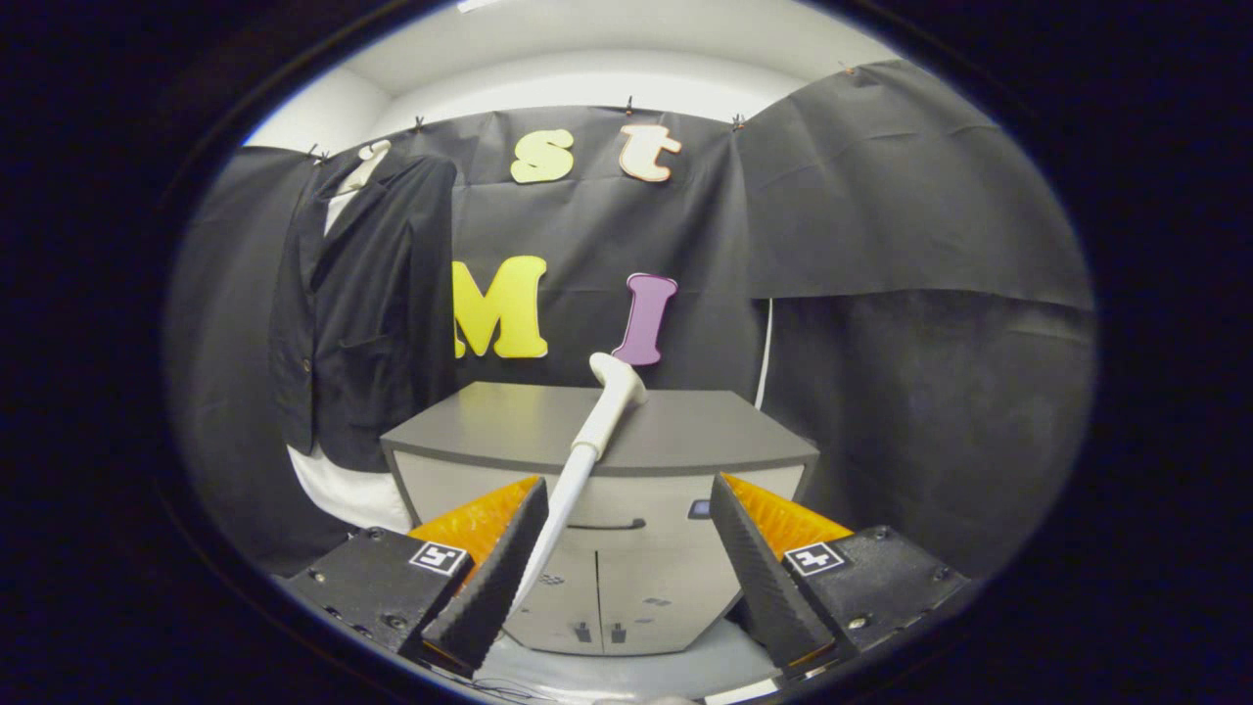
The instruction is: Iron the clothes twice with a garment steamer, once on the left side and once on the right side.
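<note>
Garment steamer (597, 431): pale wand with angled head at top, rising from between the fingers and leaning up and away over the cabinet, head just past the cabinet's rear edge. Lower shaft lying against the inner face of the left finger; far from the right finger.

Gripper (626, 563): fingers spread wide, gap well beyond the wand's width. Only 1 finger appears to touch the wand, so not clamped on it by both; what supports the wand is not visible.

Clothes (357, 313): 1 dark jacket over a white garment, hung on the booth wall, left of the cabinet and well apart from the steamer head. White hem showing below the jacket. Front panels hanging flat, 2 buttons visible on the near panel.

Cabinet (607, 436): grey top, pale front with handle and lower doors, directly ahead of the fingers, between gripper and wall.

White cord (764, 352): running down the wall behind the cabinet's right corner.

Progress, as judged: 0 of 2 passes evident. Steamer head not against the jacket. Remaining: secure hold on wand, carry to jacket, 1 pass on left side, 1 pass on right side.
</note>
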